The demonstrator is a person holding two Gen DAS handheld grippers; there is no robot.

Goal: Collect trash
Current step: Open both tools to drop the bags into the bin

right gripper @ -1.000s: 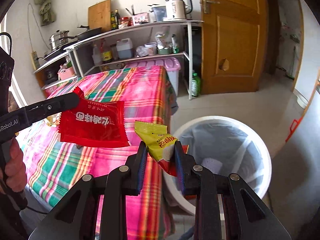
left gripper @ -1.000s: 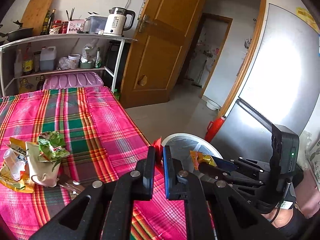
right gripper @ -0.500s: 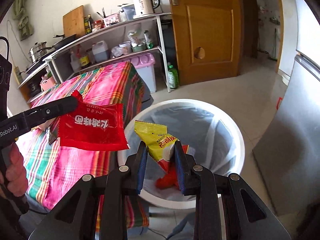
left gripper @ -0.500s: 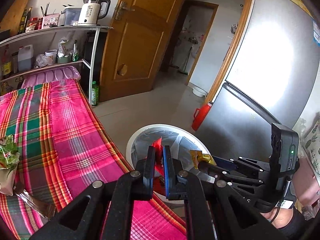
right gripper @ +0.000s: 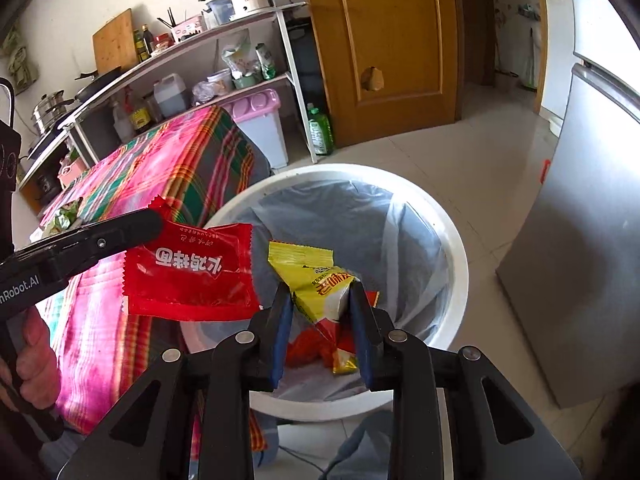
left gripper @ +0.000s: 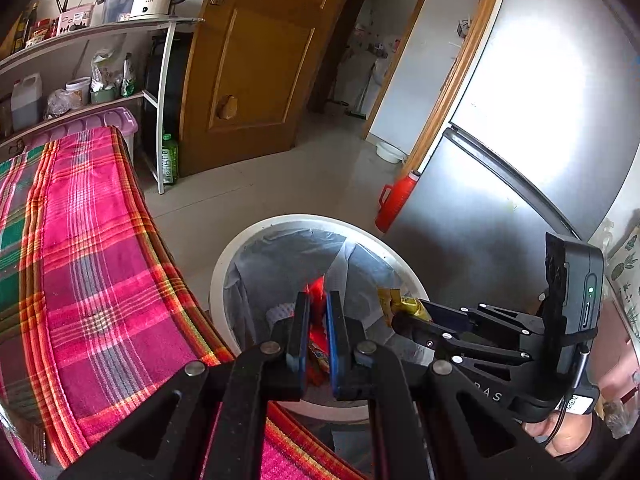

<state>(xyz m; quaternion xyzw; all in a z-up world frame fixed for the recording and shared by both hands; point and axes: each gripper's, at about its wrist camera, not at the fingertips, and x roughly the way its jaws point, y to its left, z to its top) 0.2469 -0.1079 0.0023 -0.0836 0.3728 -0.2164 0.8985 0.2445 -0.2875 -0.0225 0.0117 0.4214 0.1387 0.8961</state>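
Hovering over the white bin [right gripper: 456,264] at frame centre, wrappers already inside: left gripper [left gripper: 318,316] pinching a red wrapper [right gripper: 188,276], right gripper [right gripper: 322,312] clamping a yellow packet [right gripper: 320,284], more trash [right gripper: 62,216] waiting at left edge.

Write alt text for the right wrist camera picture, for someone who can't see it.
The right gripper holds a yellow snack wrapper above a white trash bin lined with a bag, with wrappers already inside. Beside it, the left gripper holds a red wrapper near the bin's rim, next to a table with a pink plaid cloth.
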